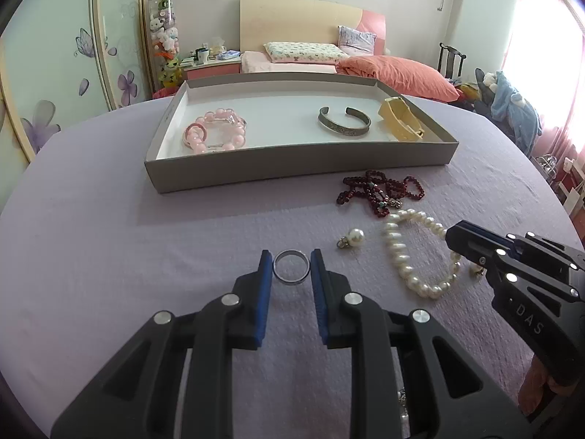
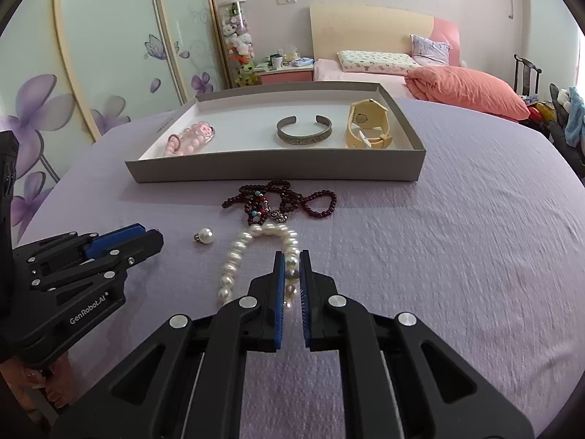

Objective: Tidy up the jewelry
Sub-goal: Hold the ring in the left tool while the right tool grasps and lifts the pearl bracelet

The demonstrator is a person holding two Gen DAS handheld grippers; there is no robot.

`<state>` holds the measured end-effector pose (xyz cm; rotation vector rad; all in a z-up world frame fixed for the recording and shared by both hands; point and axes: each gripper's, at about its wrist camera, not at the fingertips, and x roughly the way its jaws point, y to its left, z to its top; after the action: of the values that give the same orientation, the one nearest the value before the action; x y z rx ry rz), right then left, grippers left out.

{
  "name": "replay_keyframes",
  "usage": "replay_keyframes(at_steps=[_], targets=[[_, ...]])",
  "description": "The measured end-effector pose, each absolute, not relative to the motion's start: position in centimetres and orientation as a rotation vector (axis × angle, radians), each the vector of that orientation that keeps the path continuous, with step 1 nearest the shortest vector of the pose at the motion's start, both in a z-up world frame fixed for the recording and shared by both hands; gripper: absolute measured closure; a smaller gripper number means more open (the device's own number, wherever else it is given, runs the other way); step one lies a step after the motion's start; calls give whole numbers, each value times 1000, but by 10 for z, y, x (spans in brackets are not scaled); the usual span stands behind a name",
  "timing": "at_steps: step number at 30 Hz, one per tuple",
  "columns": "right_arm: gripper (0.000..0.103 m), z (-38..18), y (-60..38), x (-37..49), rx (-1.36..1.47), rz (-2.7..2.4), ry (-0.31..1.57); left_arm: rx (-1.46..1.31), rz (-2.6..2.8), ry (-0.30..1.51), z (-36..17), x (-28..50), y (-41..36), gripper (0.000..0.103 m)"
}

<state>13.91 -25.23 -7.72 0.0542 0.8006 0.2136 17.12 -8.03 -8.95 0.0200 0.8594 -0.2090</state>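
The silver ring (image 1: 291, 267) lies flat on the lilac counter (image 1: 146, 241), bracketed by my left gripper (image 1: 291, 261), fingers open and just clear of its rim, set to pinch it across. My right gripper (image 2: 291, 269) straddles one strand of the pearl bracelet (image 2: 234, 259), fingers narrowed; whether they grip it, I cannot tell. The grey tray (image 2: 278, 173), well beyond, likely receives both.

My right gripper (image 2: 291, 261) hides part of the pearl bracelet (image 2: 234, 256) between its fingers; a small metal piece (image 1: 479, 271) beside it is unidentifiable.
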Motion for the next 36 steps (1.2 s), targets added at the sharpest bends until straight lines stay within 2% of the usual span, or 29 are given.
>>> replay_keyframes(at_steps=[6, 9, 18, 19, 36], targets=[[94, -81, -254, 146, 105, 241, 838, 20, -212, 861, -90, 171, -81, 81], [89, -82, -251, 150, 77, 219, 846, 13, -212, 862, -90, 172, -80, 81], [89, -89, -236, 163, 2, 197, 891, 7, -220, 872, -92, 175, -80, 81], [93, -89, -233, 163, -27, 183, 887, 5, -220, 872, -92, 175, -80, 81], [93, -61, -250, 144, 49, 188, 730, -2, -212, 851, -88, 171, -79, 81]])
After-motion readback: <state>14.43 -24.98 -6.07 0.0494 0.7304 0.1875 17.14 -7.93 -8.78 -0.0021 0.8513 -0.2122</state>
